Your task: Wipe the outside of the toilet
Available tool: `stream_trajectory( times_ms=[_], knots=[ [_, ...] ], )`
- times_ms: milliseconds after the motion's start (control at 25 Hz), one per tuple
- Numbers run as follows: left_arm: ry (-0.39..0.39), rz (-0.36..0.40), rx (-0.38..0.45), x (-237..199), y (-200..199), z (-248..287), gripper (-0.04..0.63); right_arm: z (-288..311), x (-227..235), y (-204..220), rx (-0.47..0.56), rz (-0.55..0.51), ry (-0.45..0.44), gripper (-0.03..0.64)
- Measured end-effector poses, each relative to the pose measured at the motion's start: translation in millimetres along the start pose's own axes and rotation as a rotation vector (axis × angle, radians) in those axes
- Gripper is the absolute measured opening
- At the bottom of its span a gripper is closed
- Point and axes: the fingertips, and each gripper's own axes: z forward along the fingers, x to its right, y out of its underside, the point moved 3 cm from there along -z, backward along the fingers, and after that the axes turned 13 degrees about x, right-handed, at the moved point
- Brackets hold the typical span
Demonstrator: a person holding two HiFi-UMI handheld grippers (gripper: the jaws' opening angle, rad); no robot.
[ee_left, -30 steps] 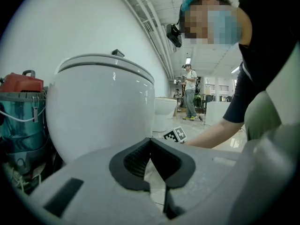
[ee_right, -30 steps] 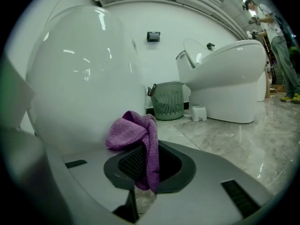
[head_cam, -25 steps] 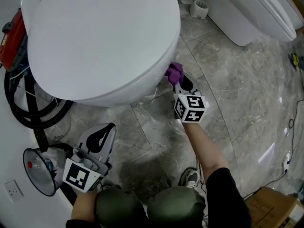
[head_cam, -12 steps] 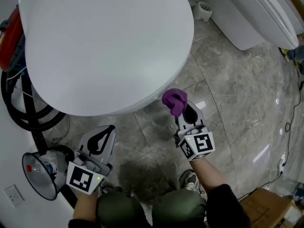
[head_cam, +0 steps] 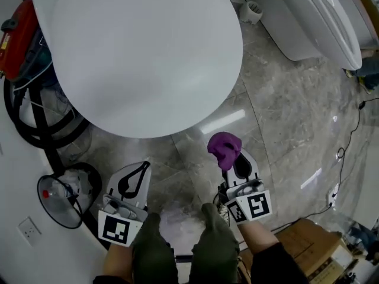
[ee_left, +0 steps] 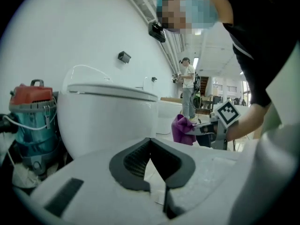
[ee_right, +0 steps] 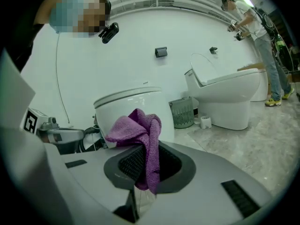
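Right gripper pose: The right gripper (head_cam: 233,160) was held low in the lower middle of the head view, forearm bent back toward the body, jaws pointing up the frame toward the toilet (head_cam: 136,52) but well clear of its bowl.
Right gripper state: Its jaws were pinched on a purple cloth (head_cam: 224,148). In the right gripper view the cloth (ee_right: 140,130) bunched above the jaws and hung down between them.
Left gripper pose: The left gripper (head_cam: 133,181) sat in the lower left of the head view, beside the person's knees (head_cam: 177,250), also short of the toilet.
Left gripper state: Its jaws were pressed together with nothing between them (ee_left: 151,156).
Toilet: Its closed white lid filled the upper left of the head view, and no gripper touched it.
Floor: Grey marbled tiles (head_cam: 284,111) lay bare between the cloth and the bowl.
Left clutter: A red-topped vacuum (head_cam: 15,37) and its black hose (head_cam: 23,123) crowded the toilet's left side. Below them stood what looked like a cone-shaped lamp (head_cam: 59,200), though it was hard to be sure.
Right side: A second toilet (head_cam: 320,16) stood at the upper right, with a small white cup (head_cam: 251,10) near it and a grey bin (ee_right: 182,112) between the two toilets.
Lower right: A cardboard box (head_cam: 302,247).
Background: Another person (ee_right: 255,41) stood at the far right of the right gripper view.
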Motion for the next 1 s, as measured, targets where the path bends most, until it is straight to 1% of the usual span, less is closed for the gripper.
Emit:
stream_trajectory(
  times_ms=[160,360,480,640,840,1000],
  knots=[
    [0.007,0.022,-0.009,10.9,-54.0,-6.6,0.005,-12.9,-21.5,-53.4,-0.008,0.011,0.03,0.044],
    [0.011,-0.003,-0.013,24.0,-131.5,-17.6,0.005,-31.8,-48.8,-128.6,-0.036,0.025,0.085,0.044],
    [0.021,-0.009,-0.01,26.6,-177.2,-19.5,0.005,-35.2,-64.1,-171.6,-0.04,0.037,0.1,0.044],
    [0.017,-0.01,0.008,32.6,-242.1,-20.8,0.005,-43.3,-82.9,-231.0,-0.046,0.046,0.095,0.044],
    [-0.008,-0.037,0.048,34.4,-316.8,-35.4,0.005,-52.7,-112.4,-298.5,-0.066,0.037,0.066,0.044],
    [-0.032,-0.022,0.024,31.7,-360.8,-60.4,0.005,-57.9,-138.0,-343.6,-0.067,0.012,0.046,0.044]
  ],
)
